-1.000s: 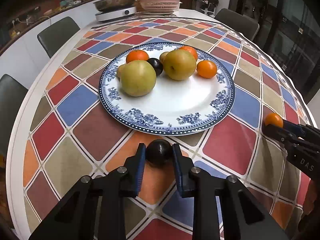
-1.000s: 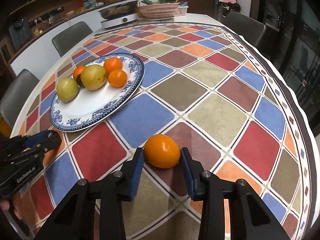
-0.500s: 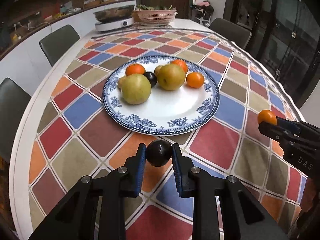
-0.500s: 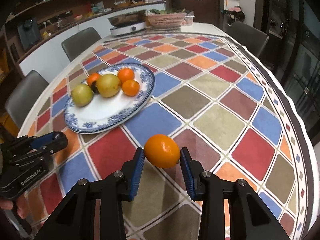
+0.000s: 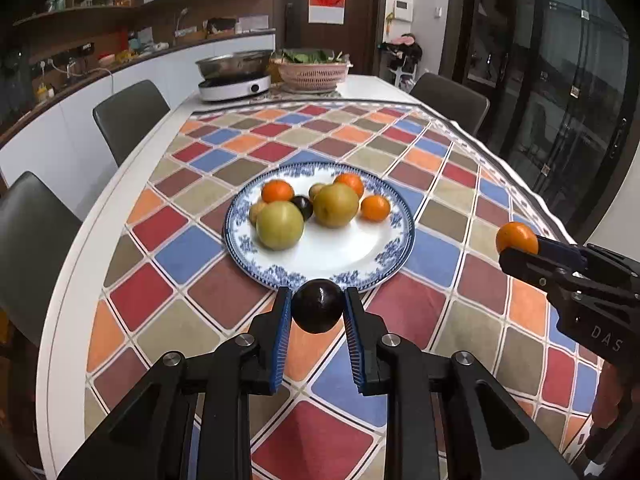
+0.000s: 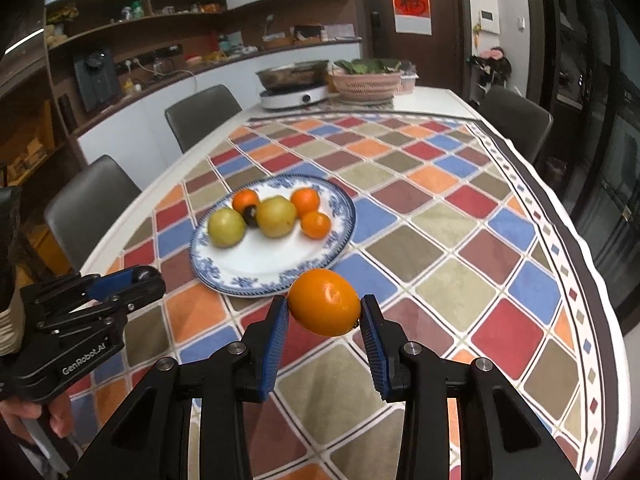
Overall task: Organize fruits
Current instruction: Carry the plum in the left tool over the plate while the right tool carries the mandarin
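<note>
Left tool: your left tool point(image 5: 317, 312) is clamped on a small, round, dark purple-black fruit point(image 5: 317, 306), held in the air just short of the near rim of the plate
Right tool: your right tool point(image 6: 324, 317) is clamped on a glossy, slightly oval orange citrus fruit point(image 6: 324, 302), also clear of the bench and just short of the plate's near rim (in the left view it shows at the right edge, apart from the plate)
Plate: the round white plate with a blue floral border point(image 5: 372, 260) sits on the bench covered by a multicoloured diamond-patterned cloth point(image 5: 404, 308); its far half is crowded, its near half bare
Already on the plate: two large yellow-green round fruits point(image 5: 280, 225), three small oranges point(image 5: 375, 208), another dark fruit point(image 5: 302, 206) wedged between them, and what look like one or two small pale fruits partly hidden behind
Step in hand: judged as carrying both fruits over to the plate
How to do it well: bring each fruit over the bare white near half, lower until it touches the plate, and only then let go; both are round and likely to roll, so keep them off the sloped rim and set them against fruit of their own kind if you can
Watch: keep your two tools apart as they converge on the plate
</note>
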Demonstrator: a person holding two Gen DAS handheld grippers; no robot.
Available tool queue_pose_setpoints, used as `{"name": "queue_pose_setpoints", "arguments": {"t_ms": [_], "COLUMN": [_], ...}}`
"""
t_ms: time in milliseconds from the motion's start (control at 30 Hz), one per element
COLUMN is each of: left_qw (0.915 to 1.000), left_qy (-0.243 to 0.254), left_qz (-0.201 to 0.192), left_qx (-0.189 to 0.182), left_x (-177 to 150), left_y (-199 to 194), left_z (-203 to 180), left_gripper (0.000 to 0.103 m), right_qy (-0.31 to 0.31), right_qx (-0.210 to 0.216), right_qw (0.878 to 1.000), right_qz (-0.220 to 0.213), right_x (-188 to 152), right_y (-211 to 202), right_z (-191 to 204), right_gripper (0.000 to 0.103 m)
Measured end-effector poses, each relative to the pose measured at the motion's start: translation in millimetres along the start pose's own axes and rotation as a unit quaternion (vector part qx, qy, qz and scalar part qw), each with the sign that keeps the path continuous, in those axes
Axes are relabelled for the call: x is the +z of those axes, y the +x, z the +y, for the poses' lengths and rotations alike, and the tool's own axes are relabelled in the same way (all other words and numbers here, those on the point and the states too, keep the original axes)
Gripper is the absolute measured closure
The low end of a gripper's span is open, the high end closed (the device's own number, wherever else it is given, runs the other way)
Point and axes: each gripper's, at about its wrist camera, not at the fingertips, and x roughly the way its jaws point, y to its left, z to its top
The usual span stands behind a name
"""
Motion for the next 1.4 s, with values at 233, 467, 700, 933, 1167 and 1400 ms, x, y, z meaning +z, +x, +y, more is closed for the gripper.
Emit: {"name": "queue_pose_setpoints", "arguments": {"t_ms": [233, 467, 700, 933, 1167, 1400], "left_qw": [0.9997, 0.9994, 0.9994, 0.9994, 0.9995, 0.9995], "left_qy": [0.009, 0.013, 0.013, 0.02, 0.015, 0.01], "left_qz": [-0.02, -0.03, -0.031, -0.025, -0.016, 0.003], "left_qx": [-0.003, -0.008, -0.011, -0.014, -0.022, -0.031], "left_x": [13, 27, 39, 49, 55, 57], "left_y": [-12, -12, -3, 16, 38, 64], "left_z": [-3, -2, 2, 6, 11, 16], "left_gripper": [0.077, 0.077, 0.077, 0.077, 0.077, 0.077], "right_qy": [-0.011, -0.028, -0.051, -0.071, -0.082, -0.089], "right_qx": [0.013, 0.032, 0.042, 0.048, 0.059, 0.072], "right_qw": [1.0, 0.999, 0.997, 0.996, 0.995, 0.993], "right_qz": [-0.02, -0.024, -0.026, -0.018, -0.002, 0.021], "right_x": [12, 25, 41, 54, 61, 61], "right_y": [-11, -10, -1, 18, 44, 72], "right_z": [4, 10, 15, 19, 20, 19], "right_gripper": [0.065, 0.065, 0.065, 0.065, 0.065, 0.065]}}
